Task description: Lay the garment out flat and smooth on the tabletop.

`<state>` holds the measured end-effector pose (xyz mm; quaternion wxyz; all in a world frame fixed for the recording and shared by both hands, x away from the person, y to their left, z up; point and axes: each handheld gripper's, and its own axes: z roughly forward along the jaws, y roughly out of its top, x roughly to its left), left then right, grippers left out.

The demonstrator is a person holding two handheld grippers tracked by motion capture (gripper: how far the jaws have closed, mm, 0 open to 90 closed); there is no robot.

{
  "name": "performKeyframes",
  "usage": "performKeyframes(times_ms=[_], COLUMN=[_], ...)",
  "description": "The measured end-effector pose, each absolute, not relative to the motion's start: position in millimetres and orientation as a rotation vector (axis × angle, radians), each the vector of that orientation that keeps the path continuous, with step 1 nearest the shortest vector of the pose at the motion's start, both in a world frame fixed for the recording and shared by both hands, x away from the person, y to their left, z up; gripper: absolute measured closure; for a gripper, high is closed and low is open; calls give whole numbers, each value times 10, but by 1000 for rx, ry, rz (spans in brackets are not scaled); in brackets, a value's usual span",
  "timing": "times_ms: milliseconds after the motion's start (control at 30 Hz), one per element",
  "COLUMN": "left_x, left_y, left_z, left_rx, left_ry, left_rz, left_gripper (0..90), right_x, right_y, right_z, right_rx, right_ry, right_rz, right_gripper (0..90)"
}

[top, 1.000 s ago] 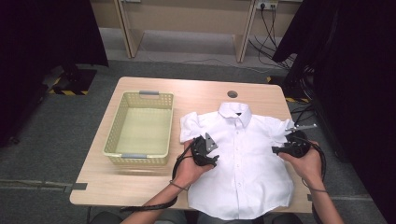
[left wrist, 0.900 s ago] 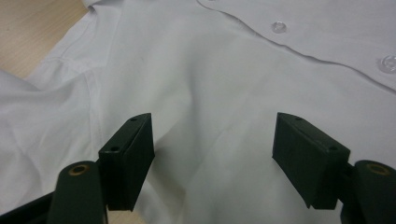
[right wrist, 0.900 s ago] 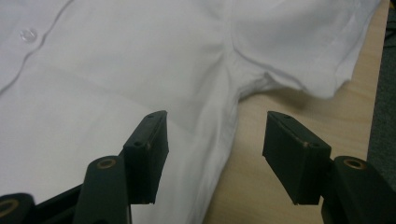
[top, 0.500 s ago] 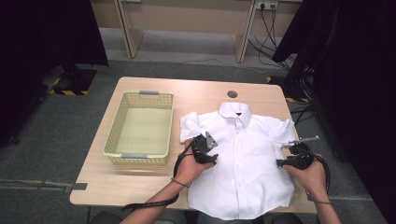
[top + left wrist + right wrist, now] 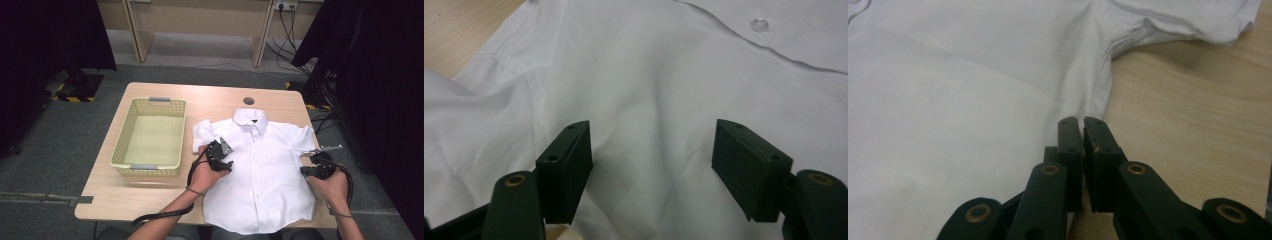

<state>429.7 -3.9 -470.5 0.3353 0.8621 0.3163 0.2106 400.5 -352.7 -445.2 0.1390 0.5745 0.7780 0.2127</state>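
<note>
Table [image 5: 150,200]: light wood, and the shirt's lower hem reaches its near edge; a hard pull toward the person could drag the cloth over this edge.
Shirt [image 5: 265,170]: white, short-sleeved, lying flat with the buttoned front up and the collar away from the person, on the right half of the table. It is the thing being worked on, probably for folding. The cloth is thin and loose, so it can bunch or slide as one piece if only one side is lifted.
Basket [image 5: 150,137]: yellow, empty, just beside the shirt's left sleeve. A wide sweep of the left hand could push the sleeve against its wall.
Left gripper [image 5: 651,155]: jaws stand apart, resting over the cloth near the left sleeve seam, with no cloth pinched. If they close here, they may take too much cloth, or more than one layer, and the fold would come out crooked.
Right gripper [image 5: 1083,122]: jaws have just been closing and are now together on the shirt's side edge below the right sleeve. Only a thin edge seems held, so I judge it may slip out when lifted.
</note>
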Motion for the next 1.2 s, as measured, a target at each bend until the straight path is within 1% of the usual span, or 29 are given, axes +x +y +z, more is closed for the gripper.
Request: performKeyframes(times_ms=[67,100,233,367,500,633,733,833,1200], left_x=[4329,4344,4384,4383,4387,4404,4410,4416,4446], left_y=[-33,-32,-19,-20,-12,-10,-14,-18,-6], left_z=[-4703,-4705,-4702,-4705,-4706,-4709,-4707,-4705,-4706], left_rx=[2250,2244,2247,2242,2238,2234,2237,2239,2237], left_ry=[834,842,848,850,858,863,861,858,866], left_rz=[554,552,552,558,551,556,562,566,567], left_gripper=[325,326,328,333,337,337,340,345,361], right_x=[4030,4031,3920,3691,3407,3187,3097,3070,2993], right_y=[-3527,-3525,-3542,-3586,-3594,-3568,-3548,-3554,-3562], right_z=[-4449,-4446,-4377,-4342,-4286,-4281,-4290,-4337,-4451], right_rx=[1663,1660,1641,1643,1646,1637,1639,1659,1628], right_ry=[2239,2239,2244,2278,2286,2309,2309,2300,2291], right_rz=[616,616,647,685,731,723,735,729,679], right_gripper=[864,845,657,556,506,495,509,550,829])
